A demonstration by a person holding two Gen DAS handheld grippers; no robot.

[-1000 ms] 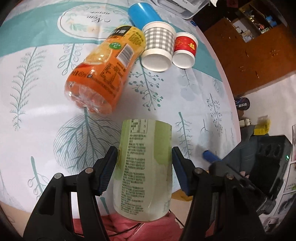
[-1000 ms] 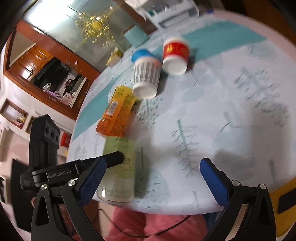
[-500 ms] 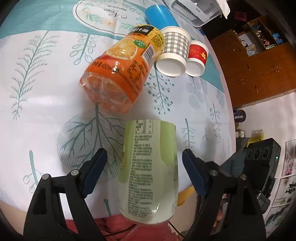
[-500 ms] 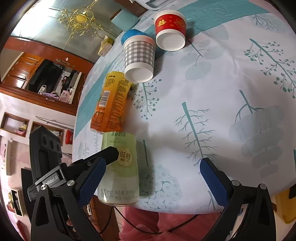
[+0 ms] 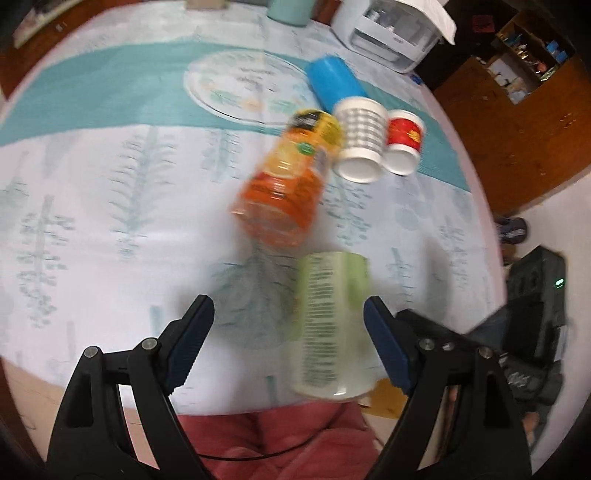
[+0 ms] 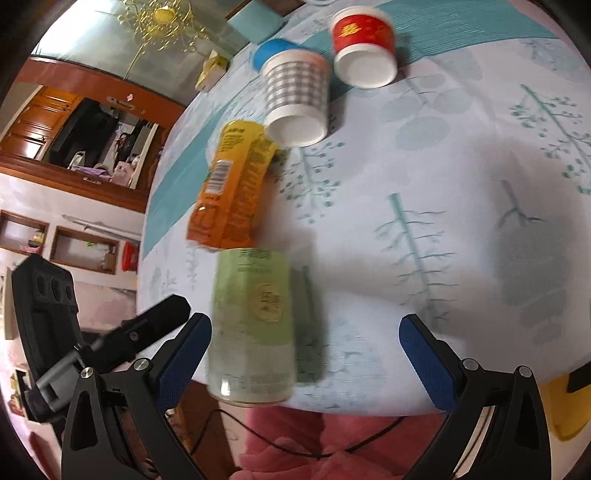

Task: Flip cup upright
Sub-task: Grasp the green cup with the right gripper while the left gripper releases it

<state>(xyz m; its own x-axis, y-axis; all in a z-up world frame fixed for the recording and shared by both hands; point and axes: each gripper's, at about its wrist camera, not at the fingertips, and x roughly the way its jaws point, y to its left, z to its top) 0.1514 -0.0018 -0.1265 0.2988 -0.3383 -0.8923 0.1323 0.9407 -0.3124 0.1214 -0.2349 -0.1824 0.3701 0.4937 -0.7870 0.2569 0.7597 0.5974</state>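
Observation:
A grey-checked paper cup point(image 5: 360, 144) point(image 6: 297, 99) and a red paper cup point(image 5: 403, 146) point(image 6: 364, 46) lie on their sides at the far side of the table, mouths toward me. A blue cup point(image 5: 332, 83) lies behind them. My left gripper point(image 5: 288, 334) is open and empty above the near table edge; its right finger is just beside a lying pale green bottle point(image 5: 332, 325) point(image 6: 255, 325). My right gripper point(image 6: 304, 349) is open and empty, with that bottle just inside its left finger.
An orange juice bottle point(image 5: 291, 181) point(image 6: 234, 194) lies between the green bottle and the cups. The tablecloth point(image 5: 110, 206) has a leaf print. A white printer point(image 5: 395, 33) stands at the back. The left gripper shows in the right wrist view point(image 6: 147, 332).
My left gripper has opened wider and pulled back and left from the green bottle, which stays lying down. My right gripper has shifted closer to that bottle.

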